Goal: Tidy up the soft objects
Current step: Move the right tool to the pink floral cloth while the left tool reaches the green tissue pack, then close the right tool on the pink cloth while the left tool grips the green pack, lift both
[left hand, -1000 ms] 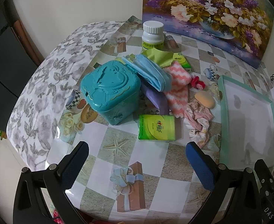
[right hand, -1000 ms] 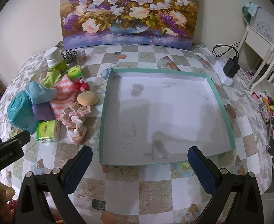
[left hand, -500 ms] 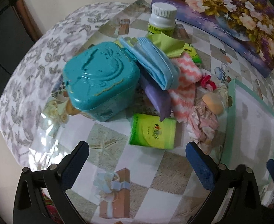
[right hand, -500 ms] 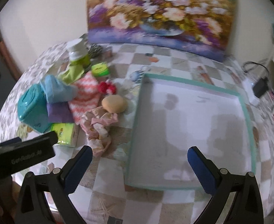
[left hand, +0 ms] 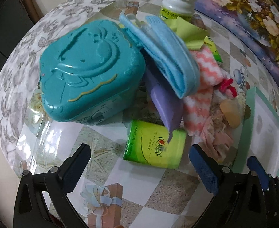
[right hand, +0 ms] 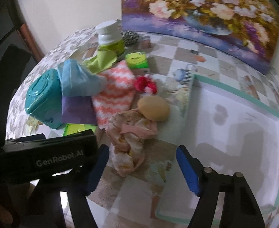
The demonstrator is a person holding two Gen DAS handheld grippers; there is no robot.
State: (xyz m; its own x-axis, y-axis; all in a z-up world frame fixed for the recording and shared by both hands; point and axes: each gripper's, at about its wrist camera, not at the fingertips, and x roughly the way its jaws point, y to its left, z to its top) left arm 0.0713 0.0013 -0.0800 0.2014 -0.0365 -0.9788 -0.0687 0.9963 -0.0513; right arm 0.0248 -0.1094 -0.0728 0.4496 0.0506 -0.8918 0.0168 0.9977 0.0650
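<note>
Two grippers, both empty: left gripper [left hand: 139, 163] with fingers wide apart above the green tissue pack [left hand: 154, 144]; right gripper [right hand: 141, 169] with fingers apart, just been closing, nothing yet between the pads.
Task's things: soft items heaped on the worktop [left hand: 158, 195] left of the white tray [right hand: 234, 125], which holds nothing.
Right target, judged: pink crumpled cloth [right hand: 130, 138], lying just ahead of the right fingers and touching the tan sponge [right hand: 153, 108].
Risk 1: fingers closing too early would pinch only a loose fold, and the cloth could slip out on the way to the tray.
Risk 2: a dragged cloth may nudge the sponge against the tray's rim.
Left target, judged: tissue pack, partly under the purple cloth [left hand: 164, 102].
Risk 3: lifting the pack could pull the purple cloth and the blue cloth [left hand: 170, 60] leaning on the teal box [left hand: 90, 70], collapsing the heap.
Risk 4: the two grippers work close together; the left one's body already fills the right view's lower left, so a collision is possible.
</note>
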